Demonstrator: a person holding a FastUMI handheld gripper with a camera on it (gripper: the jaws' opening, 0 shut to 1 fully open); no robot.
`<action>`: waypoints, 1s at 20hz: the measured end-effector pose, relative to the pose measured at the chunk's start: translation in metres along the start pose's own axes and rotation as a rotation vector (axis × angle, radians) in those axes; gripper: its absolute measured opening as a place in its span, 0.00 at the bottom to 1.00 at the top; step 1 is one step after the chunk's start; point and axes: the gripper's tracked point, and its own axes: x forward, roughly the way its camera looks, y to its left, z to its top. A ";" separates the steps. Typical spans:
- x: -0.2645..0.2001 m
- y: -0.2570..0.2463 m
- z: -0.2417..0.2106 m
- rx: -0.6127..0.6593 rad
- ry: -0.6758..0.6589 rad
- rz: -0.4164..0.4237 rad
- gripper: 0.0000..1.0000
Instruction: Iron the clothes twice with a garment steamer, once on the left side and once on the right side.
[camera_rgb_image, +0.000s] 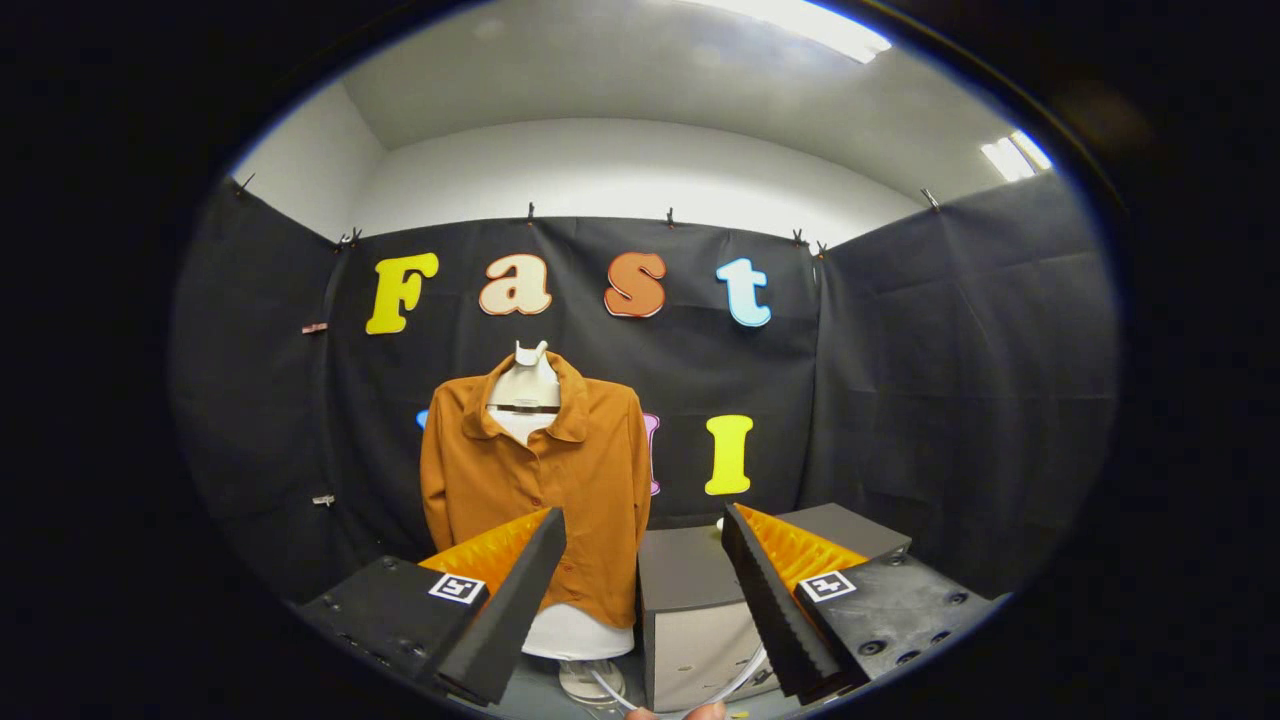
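A rust-orange button shirt (590, 470) hangs on a white mannequin torso (525, 385) that stands on a clear base (590, 680), beyond my fingers and a little to their left. My gripper (642, 515) is open, with a wide gap and nothing held between its jaws. The left finger (510, 600) overlaps the shirt's lower hem in the view, while the right finger (775, 600) stands in front of a grey box. A thin white cord (740, 675) curves low between the fingers, and a person's fingertip (685, 712) shows just below it.
A grey box (690, 620) sits right of the mannequin, straight ahead between the fingers, with a second dark grey block (850, 530) behind it. Black cloth walls (950, 400) close the booth at the back and on both sides.
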 end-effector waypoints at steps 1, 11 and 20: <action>0.011 -0.014 -0.003 0.004 0.013 -0.010 0.98; 0.141 -0.135 -0.097 0.007 0.337 -0.051 0.98; 0.238 -0.199 -0.200 0.106 0.667 -0.019 0.99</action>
